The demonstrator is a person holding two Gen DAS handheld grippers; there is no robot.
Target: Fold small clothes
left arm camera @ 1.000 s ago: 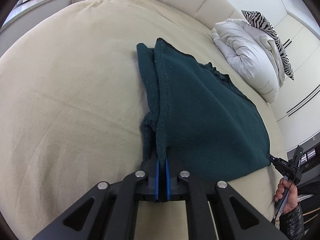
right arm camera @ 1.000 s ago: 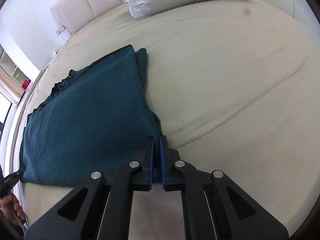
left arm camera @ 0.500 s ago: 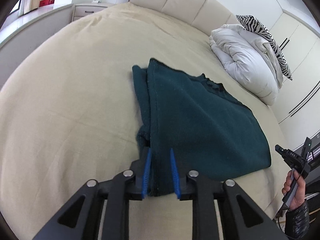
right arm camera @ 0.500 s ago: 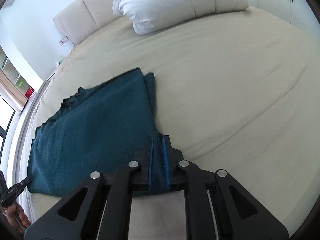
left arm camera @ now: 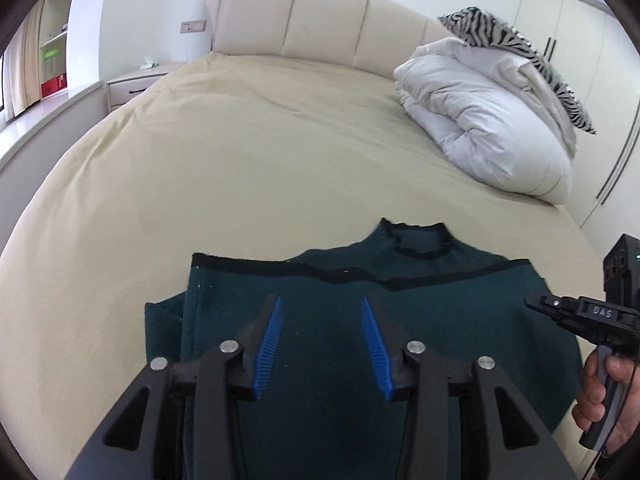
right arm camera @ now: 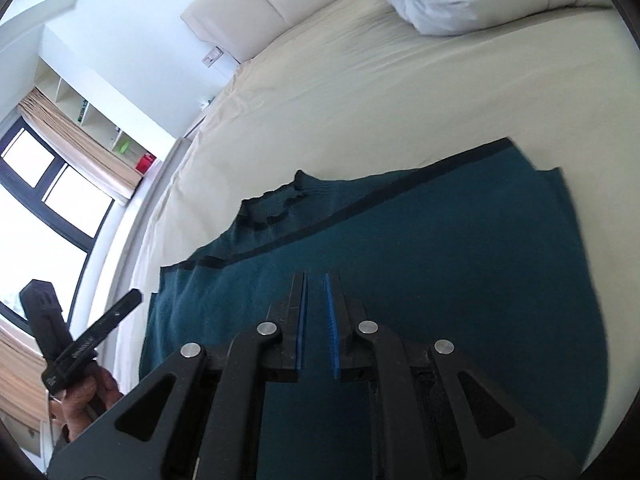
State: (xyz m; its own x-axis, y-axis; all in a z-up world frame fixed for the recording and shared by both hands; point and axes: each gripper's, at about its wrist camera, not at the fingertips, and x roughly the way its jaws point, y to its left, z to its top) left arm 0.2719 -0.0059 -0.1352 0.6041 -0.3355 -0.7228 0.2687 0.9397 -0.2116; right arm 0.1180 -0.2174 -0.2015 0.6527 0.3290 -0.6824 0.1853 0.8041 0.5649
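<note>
A dark green sweater [left arm camera: 440, 320] with a black trim band lies flat on the beige bed [left arm camera: 240, 160], collar toward the headboard. My left gripper [left arm camera: 320, 300] hovers over its left part. Its jaws are opening and nothing is between the blue pads. My right gripper [right arm camera: 316, 276] hangs over the sweater [right arm camera: 440, 240] with its pads nearly together, only a narrow slit between them, and nothing in it. Each gripper also shows in the other's view: the right gripper [left arm camera: 536, 304] at the right edge and the left gripper [right arm camera: 136, 294] at the lower left, both held by a hand.
A folded white duvet [left arm camera: 480, 120] with a zebra-print pillow [left arm camera: 500, 32] on top sits at the bed's far right. A padded headboard [left arm camera: 300, 16] runs behind, with a nightstand [left arm camera: 132, 84] at the far left. A window [right arm camera: 40, 200] lies beyond the bed's left side.
Both grippers have let go of the sweater's near edge and drawn up and back. The left jaws have spread wide. The sweater now lies flat, its collar in sight.
</note>
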